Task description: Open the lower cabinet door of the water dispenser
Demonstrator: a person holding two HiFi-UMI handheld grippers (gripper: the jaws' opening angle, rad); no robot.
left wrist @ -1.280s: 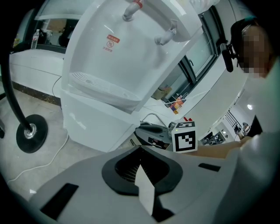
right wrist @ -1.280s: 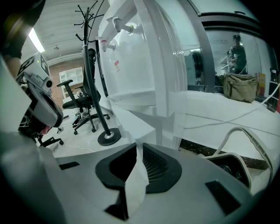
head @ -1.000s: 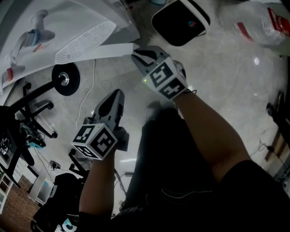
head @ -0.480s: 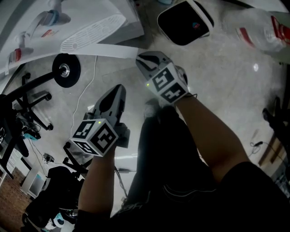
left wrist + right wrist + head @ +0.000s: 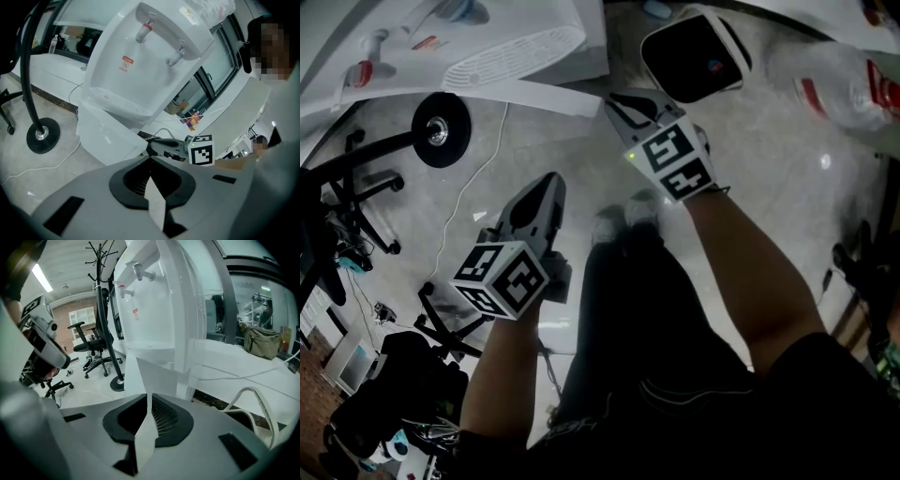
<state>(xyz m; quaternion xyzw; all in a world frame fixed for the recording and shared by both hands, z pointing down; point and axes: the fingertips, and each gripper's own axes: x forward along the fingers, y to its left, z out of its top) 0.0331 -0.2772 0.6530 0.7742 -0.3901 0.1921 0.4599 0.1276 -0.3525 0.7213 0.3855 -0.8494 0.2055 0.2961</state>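
Note:
The white water dispenser (image 5: 478, 37) stands at the top left of the head view. Its lower cabinet door (image 5: 548, 97) is swung out as a white strip. My right gripper (image 5: 617, 103) sits at the door's free end, jaws closing and pressed on the door's edge. In the right gripper view the door panel (image 5: 159, 373) runs down into the jaws. The left gripper view shows the dispenser (image 5: 154, 61), the open door (image 5: 110, 136) and the right gripper (image 5: 164, 146) at its edge. My left gripper (image 5: 549, 186) hangs shut over the floor, holding nothing.
A stand's black round base (image 5: 441, 131) and a white cable (image 5: 473, 187) lie left of the door. A black-and-white device (image 5: 694, 56) sits on the floor beyond my right gripper. Office chairs (image 5: 356, 216) crowd the left. The person's legs (image 5: 628, 281) are below.
The door has swung further out from the dispenser, with my right gripper moving right and up in the head view at its edge. My left gripper has stayed about where it was.

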